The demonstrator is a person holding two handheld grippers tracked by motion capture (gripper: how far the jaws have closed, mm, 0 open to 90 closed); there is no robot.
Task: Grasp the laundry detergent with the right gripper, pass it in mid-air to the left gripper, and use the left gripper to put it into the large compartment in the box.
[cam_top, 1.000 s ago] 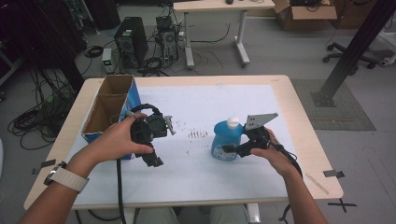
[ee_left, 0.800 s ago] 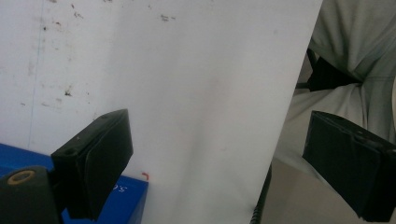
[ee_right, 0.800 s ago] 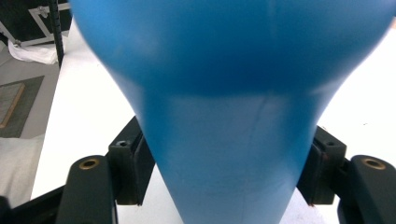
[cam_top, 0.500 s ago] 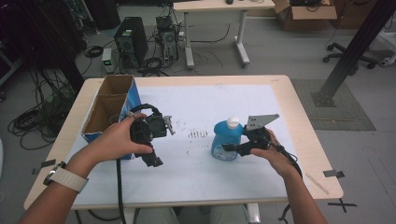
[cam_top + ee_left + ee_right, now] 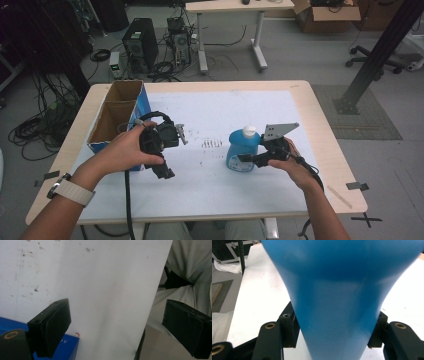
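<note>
The right gripper [image 5: 245, 158] has just been closing and now pinches the blue bottle [image 5: 242, 151] between its pads. Its tapered sides could slip upward. The left gripper [image 5: 170, 150] hangs wide, empty, near the box [image 5: 116, 117].

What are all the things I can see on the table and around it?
blue plastic bottle with white cap: one, blue, standing right of the table's middle, squeezed by the right tongs.
open cardboard box with blue sides: one, brown inside, at the table's left edge.
white sheet: one, white, covering the wooden table.
black computer tower: one, on the floor behind.
second desk: one, pale, far back.
left tongs: one, black, jaws open, held above the sheet beside the box.
right tongs: one, black, jaws have just been closing, now shut on the bottle.
</note>
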